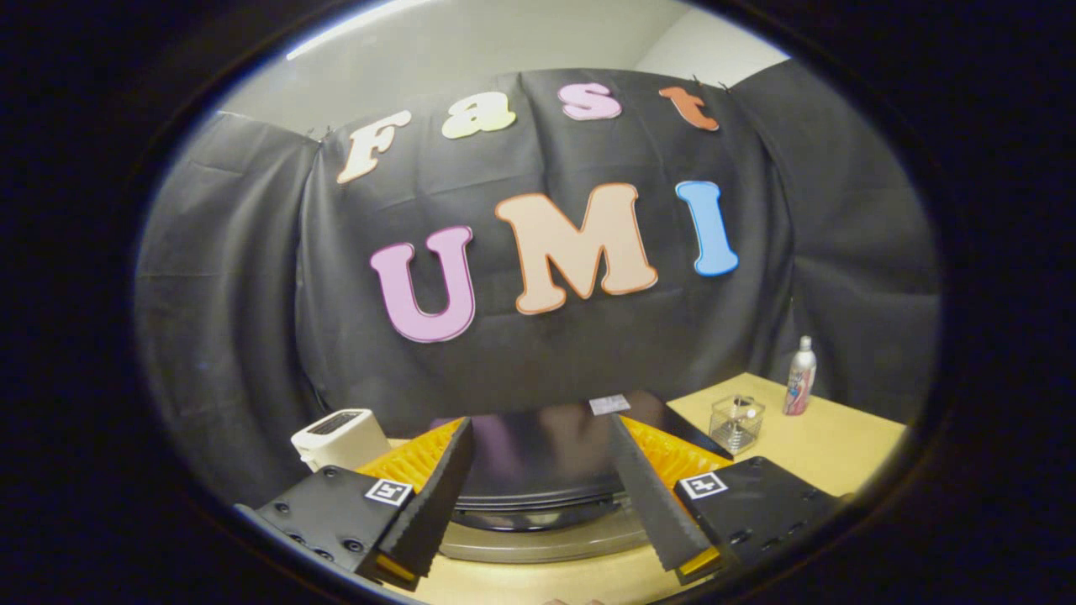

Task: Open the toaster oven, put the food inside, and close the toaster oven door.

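Note:
A black toaster oven [546,470] with a glossy top stands on the wooden table [832,454], right under and between my fingers. Its front edge shows as dark curved bands over a grey rim [538,542] close below me. I cannot tell from here how its door stands. My gripper [542,420] hangs just above the oven's top, open wide, with one finger over each side of the top and nothing held between them. A small pale label [609,404] lies on the oven's far edge.
A white toaster [340,437] stands to the left of the oven, beside my left finger. To the right, on the table, are a clear glass container [736,423] and, farther back, a slim bottle [800,376]. Black cloth walls close the booth behind.

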Available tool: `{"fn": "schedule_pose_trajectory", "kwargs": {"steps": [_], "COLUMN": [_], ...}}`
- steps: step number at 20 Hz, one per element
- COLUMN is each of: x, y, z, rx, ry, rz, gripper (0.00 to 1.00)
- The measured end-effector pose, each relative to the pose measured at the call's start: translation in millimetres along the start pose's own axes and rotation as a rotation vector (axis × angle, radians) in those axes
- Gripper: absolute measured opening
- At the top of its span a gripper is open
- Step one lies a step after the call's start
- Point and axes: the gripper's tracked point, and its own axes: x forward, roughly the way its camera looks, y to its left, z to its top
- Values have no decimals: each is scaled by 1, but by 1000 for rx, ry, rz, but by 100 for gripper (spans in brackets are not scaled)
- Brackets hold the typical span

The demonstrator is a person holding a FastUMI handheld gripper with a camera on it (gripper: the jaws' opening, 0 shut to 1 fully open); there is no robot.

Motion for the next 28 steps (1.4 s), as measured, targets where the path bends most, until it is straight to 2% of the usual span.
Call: {"fn": "schedule_pose_trajectory", "kwargs": {"steps": [9,10,16,28], "x": [8,6,-6,-69], "y": [4,6,2,-9], "z": [-78,-67,-76,-98], "rx": [-109,-121,-104,-73], "ry": [154,104,103,183], "rz": [2,3,-25,5], "gripper": [99,99,98,97]}}
